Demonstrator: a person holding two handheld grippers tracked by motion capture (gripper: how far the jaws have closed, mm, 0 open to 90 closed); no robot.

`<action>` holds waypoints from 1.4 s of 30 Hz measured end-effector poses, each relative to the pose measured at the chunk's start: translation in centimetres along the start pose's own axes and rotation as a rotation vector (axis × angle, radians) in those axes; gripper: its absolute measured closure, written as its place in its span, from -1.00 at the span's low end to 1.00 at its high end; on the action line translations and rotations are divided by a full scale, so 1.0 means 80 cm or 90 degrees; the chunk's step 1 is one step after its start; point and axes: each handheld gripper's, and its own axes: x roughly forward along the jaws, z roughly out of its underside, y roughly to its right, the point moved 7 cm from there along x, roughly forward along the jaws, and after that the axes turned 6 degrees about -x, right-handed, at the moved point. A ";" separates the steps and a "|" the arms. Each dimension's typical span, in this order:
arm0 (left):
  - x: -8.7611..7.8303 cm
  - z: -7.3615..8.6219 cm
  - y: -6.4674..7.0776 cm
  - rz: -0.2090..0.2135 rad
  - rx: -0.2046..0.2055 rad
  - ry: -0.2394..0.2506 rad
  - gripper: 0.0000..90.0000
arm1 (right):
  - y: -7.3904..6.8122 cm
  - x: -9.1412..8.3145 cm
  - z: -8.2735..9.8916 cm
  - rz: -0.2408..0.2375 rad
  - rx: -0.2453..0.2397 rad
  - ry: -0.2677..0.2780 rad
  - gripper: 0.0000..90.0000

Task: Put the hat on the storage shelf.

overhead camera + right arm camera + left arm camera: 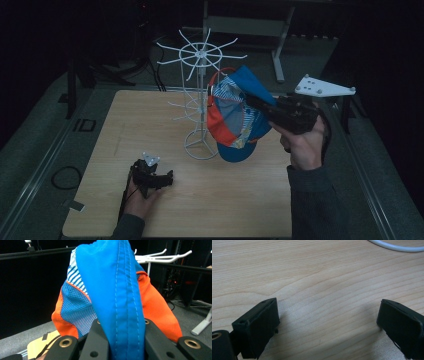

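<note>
A blue, orange and striped cap (pixel 237 117) hangs in the air beside the white wire rack (pixel 200 100). My right gripper (pixel 257 106) is shut on the cap's crown, holding it up at the rack's right side, near its upper hooks. In the right gripper view the blue fabric of the cap (pixel 115 297) is pinched between the jaws, and a white hook of the rack (pixel 162 257) shows behind it. My left gripper (pixel 167 178) rests on the wooden table (pixel 150 115) at the front left, open. Its jaws stand wide apart over bare wood, gripper (pixel 328 315).
The rack's round base ring (pixel 201 146) sits mid-table; an arc of the ring (pixel 397 247) shows in the left gripper view. A grey desk frame (pixel 277 40) stands behind the table in the dark. Metal rails (pixel 45 165) run along the table's sides.
</note>
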 end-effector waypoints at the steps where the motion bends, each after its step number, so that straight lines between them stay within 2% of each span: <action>1: 0.000 0.000 0.000 0.000 0.000 0.000 -0.90 | 0.001 0.001 0.001 -0.002 0.003 0.001 0.93; 15: 0.000 0.000 0.000 0.000 -0.001 0.002 -0.90 | 0.003 0.027 0.019 -0.027 0.034 0.001 0.92; 21: 0.000 0.000 0.001 0.000 0.000 0.003 -0.90 | 0.003 0.039 0.027 -0.018 0.026 -0.023 0.89; 35: 0.000 0.000 0.001 0.001 0.004 0.001 -0.90 | 0.003 0.062 0.040 -0.015 0.029 -0.052 0.82; 42: 0.000 0.000 0.001 0.002 0.003 0.000 -0.90 | 0.002 0.072 0.047 -0.027 0.039 -0.064 0.70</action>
